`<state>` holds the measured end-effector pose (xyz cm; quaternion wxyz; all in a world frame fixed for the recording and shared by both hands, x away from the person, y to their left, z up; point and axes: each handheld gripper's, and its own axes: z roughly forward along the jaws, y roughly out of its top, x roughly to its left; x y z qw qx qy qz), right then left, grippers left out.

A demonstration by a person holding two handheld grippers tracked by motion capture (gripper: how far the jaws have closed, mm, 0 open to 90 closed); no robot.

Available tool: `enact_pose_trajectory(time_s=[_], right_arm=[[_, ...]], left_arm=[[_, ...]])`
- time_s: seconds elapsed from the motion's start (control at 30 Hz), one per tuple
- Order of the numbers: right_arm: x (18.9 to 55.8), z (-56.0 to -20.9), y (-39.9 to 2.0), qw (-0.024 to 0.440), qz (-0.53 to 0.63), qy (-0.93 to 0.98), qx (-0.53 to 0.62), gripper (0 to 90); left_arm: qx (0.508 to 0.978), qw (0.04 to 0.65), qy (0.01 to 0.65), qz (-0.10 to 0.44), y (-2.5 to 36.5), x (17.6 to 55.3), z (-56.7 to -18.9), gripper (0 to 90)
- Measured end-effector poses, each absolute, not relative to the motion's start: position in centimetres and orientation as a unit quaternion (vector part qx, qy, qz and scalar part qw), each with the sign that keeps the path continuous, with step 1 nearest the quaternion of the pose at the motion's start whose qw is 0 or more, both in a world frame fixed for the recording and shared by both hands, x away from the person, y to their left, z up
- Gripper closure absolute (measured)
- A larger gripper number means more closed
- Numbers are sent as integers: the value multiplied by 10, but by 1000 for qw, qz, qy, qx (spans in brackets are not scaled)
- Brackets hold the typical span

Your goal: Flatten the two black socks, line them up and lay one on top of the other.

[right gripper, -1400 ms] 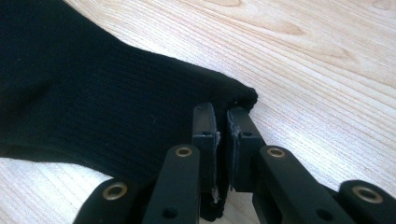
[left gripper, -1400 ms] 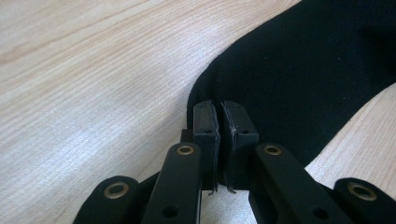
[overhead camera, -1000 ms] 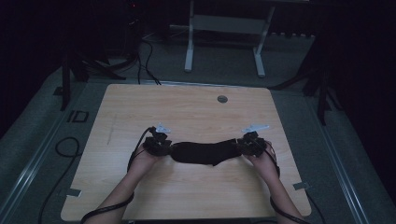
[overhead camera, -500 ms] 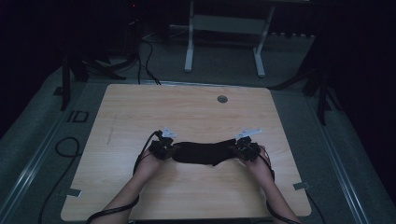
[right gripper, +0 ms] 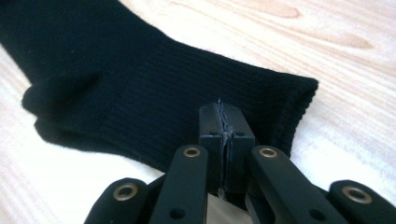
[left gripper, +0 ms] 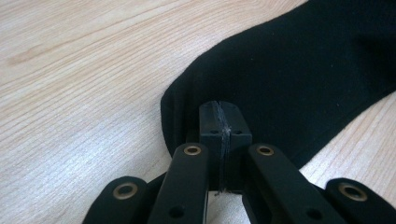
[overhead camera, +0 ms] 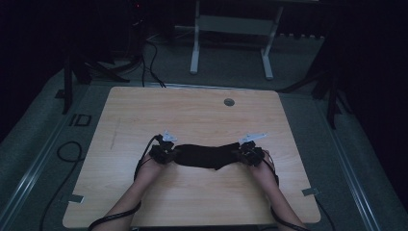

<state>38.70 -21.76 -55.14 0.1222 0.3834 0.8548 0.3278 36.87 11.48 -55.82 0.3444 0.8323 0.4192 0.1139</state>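
Note:
A black sock (overhead camera: 207, 156) lies stretched sideways on the wooden table (overhead camera: 192, 110), nearer the front edge. My left gripper (overhead camera: 169, 154) is at its left end. In the left gripper view the sock's smooth end (left gripper: 289, 70) spreads ahead, and the left gripper (left gripper: 220, 116) has its jaws pressed together on that end's edge. My right gripper (overhead camera: 243, 153) is at the right end. In the right gripper view the right gripper (right gripper: 223, 119) is shut on the ribbed cuff (right gripper: 243, 98), with fabric fuzz between the pads. The sock's heel (right gripper: 51, 102) bulges at the left of that view.
A round cable hole (overhead camera: 229, 102) sits near the table's far edge. Beyond the table stands a white desk frame (overhead camera: 195, 48) on the dark floor. Cables (overhead camera: 62, 149) lie on the floor at the left. Bare wood surrounds the sock on all sides.
Both grippers have come slightly closer to the near edge, and the right one has shifted a little inward. The sock's ends now sit inside the jaws.

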Motion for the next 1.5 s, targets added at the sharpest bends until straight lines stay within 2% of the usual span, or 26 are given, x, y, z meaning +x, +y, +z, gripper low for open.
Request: enact_pose_trajectory(time_s=[0.13,0.23,0.37,0.57,0.6,0.67,0.77,0.9,1.23,1.27,1.5], right_arm=[[393,-551,-218,115,331,851,391,873],[393,-549,-216,118,327,853,389,831],[390,-541,-217,113,355,841,391,714],[384,-524,-218,137,392,828,376,430],[383,-522,-219,142,399,824,377,371],[382,-520,-221,142,402,816,390,234],[378,-520,-221,137,405,825,369,151],[374,-524,-219,134,405,836,346,133],[368,-531,-220,150,397,842,334,127],[367,-533,-223,151,395,841,338,127],[363,-536,-238,158,396,835,348,127]], left_arm=[[830,347,422,111,115,369,-559,893],[828,352,422,111,116,368,-557,874],[823,374,414,105,117,364,-551,734],[812,418,390,115,116,352,-541,356],[811,425,387,109,116,351,-540,321],[813,414,387,134,115,347,-540,251],[804,433,388,128,118,343,-541,169],[804,435,383,134,117,338,-545,80],[796,437,377,180,123,331,-540,62],[796,437,378,180,124,331,-540,39],[792,435,383,191,139,322,-546,39]])
